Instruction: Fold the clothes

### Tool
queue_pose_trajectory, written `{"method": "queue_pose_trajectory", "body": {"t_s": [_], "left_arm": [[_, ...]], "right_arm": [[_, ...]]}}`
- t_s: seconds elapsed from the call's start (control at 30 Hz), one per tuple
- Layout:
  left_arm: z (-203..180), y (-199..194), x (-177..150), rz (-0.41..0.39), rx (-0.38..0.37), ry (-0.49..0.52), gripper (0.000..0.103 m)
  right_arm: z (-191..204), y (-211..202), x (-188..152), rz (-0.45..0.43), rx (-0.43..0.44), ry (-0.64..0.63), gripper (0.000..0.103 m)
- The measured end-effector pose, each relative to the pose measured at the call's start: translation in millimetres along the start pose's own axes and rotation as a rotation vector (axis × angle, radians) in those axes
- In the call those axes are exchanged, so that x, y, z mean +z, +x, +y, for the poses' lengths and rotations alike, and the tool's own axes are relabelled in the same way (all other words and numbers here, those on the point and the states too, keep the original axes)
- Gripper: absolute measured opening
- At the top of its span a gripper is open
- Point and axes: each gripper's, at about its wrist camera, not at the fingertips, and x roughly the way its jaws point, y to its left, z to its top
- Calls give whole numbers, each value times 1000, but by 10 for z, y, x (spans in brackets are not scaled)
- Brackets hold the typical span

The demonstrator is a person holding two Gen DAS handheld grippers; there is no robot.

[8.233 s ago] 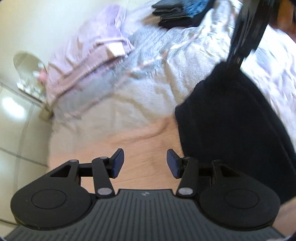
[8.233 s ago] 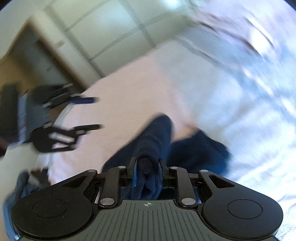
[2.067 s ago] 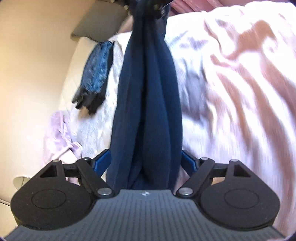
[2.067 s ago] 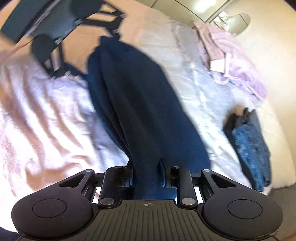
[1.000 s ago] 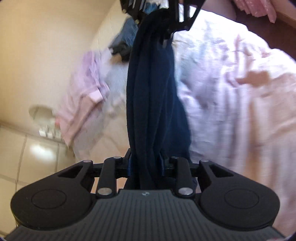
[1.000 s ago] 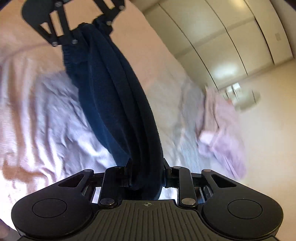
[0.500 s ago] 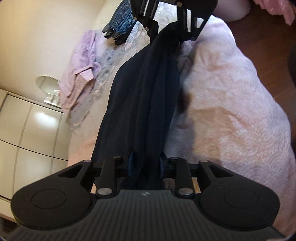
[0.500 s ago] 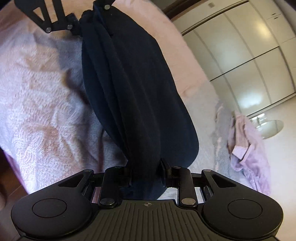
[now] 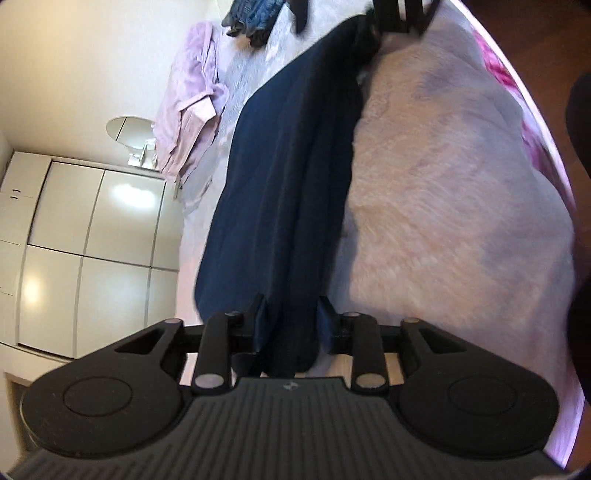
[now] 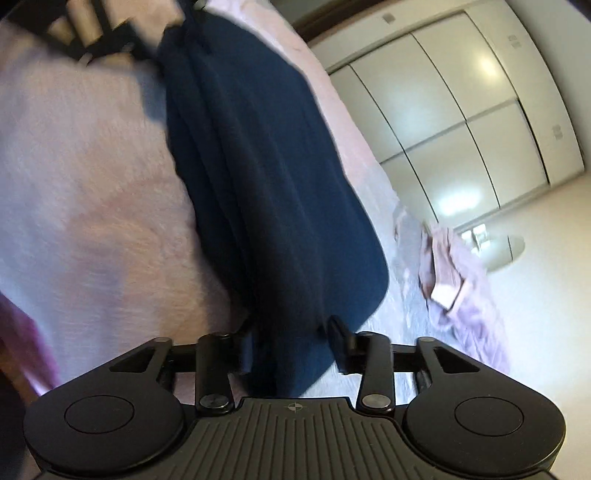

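Observation:
A dark navy garment [image 9: 291,177] hangs stretched in long folds between my two grippers, low over the pink bedspread [image 9: 443,206]. My left gripper [image 9: 291,321] has its jaws parted a little with one end of the garment between them. My right gripper [image 10: 293,339] holds the other end [image 10: 273,192] between jaws that have also parted. Each gripper shows at the top of the other's view, the right one in the left wrist view [image 9: 399,14] and the left one in the right wrist view [image 10: 103,40].
A lilac shirt [image 9: 192,99] lies crumpled on the bed's far side, also in the right wrist view [image 10: 458,284]. Folded jeans [image 9: 255,18] sit near the head of the bed. White wardrobe doors [image 10: 461,110] and a round mirror [image 9: 129,127] stand beyond.
Both grippers have lowered the stretched garment toward the bedspread. Both pairs of jaws have widened from a tight pinch half a second ago.

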Motion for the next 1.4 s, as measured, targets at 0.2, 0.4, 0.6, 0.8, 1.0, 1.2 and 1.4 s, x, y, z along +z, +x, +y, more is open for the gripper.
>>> {"method": "queue_pose_trajectory", "body": {"t_s": [0.2, 0.4, 0.6, 0.8, 1.0, 1.2, 1.4], "left_arm": [[101, -194, -106, 81, -12, -69, 45], [147, -254, -235, 97, -22, -94, 45], [186, -209, -320, 100, -33, -142, 45], [183, -198, -331, 93, -54, -156, 45], [598, -306, -610, 66, -95, -501, 45], [1163, -327, -1098, -43, -207, -1019, 44], [1297, 204, -1227, -54, -380, -1259, 34]], "right_arm": [[-162, -431, -50, -28, 16, 144, 55], [-24, -564, 63, -16, 32, 178, 55], [-2, -683, 124, -17, 21, 192, 55], [-99, -669, 144, -16, 24, 213, 55], [-305, -632, 177, -34, 57, 282, 55], [-611, -406, 431, -70, 164, 402, 55], [-831, 213, 951, -99, 382, 540, 55]]}}
